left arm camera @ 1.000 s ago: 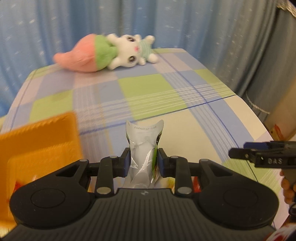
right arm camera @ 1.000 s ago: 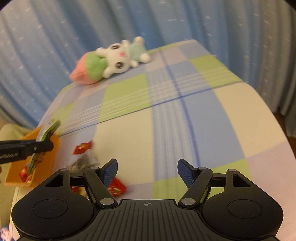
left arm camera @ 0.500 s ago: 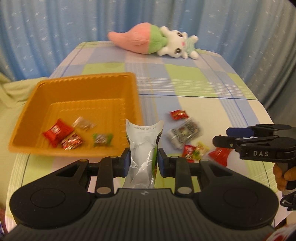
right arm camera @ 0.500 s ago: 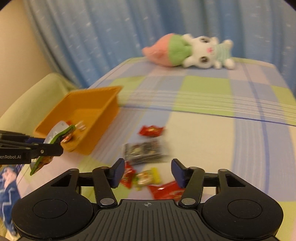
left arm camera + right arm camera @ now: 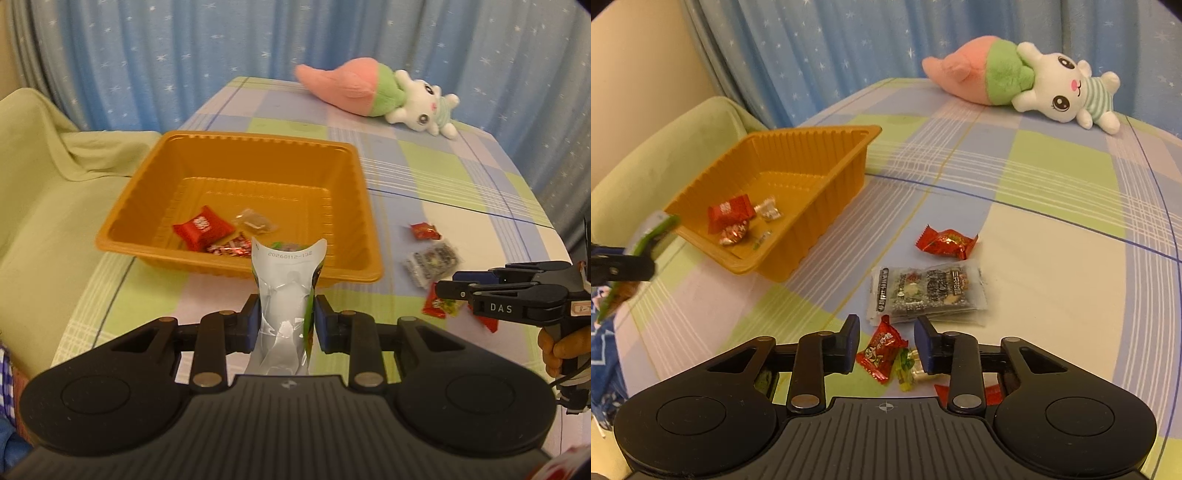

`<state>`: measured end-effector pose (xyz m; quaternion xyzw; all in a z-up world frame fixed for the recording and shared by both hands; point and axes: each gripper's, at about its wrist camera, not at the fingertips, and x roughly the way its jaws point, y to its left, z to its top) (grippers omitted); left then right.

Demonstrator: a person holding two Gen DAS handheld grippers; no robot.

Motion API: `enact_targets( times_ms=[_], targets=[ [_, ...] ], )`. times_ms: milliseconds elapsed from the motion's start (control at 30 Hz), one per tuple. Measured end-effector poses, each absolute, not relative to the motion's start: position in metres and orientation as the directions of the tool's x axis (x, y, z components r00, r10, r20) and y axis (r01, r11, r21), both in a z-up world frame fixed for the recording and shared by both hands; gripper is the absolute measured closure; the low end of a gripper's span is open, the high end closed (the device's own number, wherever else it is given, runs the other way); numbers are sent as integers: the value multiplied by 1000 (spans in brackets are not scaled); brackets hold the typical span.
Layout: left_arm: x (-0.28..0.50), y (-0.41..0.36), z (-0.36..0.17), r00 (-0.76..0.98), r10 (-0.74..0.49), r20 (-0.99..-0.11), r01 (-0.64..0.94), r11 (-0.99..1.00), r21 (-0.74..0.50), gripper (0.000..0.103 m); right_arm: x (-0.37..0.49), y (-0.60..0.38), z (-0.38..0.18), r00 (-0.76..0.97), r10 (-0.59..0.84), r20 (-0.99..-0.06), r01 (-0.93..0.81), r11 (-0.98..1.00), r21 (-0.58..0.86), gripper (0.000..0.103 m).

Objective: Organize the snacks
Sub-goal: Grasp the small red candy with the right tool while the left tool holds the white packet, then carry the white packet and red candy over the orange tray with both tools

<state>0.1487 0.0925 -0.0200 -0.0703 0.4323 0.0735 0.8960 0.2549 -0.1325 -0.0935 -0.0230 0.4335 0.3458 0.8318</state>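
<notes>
The silver pouch (image 5: 284, 317) hides a tray snack – the red wrapper (image 5: 991, 391) sits half-hidden.

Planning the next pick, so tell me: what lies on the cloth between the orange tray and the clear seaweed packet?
Nothing: in the right wrist view the checked cloth is bare between the orange tray and the seaweed packet.

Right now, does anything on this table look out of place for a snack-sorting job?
Yes: a plush toy lies at the table's far edge, unrelated to snacks. Several wrapped snacks sit scattered outside the orange tray.
</notes>
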Motion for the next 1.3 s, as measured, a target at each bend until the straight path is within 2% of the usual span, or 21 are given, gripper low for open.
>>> enact_targets(
  times_ms=[300, 1300],
  targets=[
    [144, 103, -25, 601, 92, -794, -226, 972, -58, 76, 252, -121, -107, 357, 549, -756, -615, 747, 252, 78],
    [125, 108, -23, 615, 101, -782, -239, 969, -62, 76, 214, -108, -112, 366, 531, -765, -667, 723, 182, 85]
  ],
)
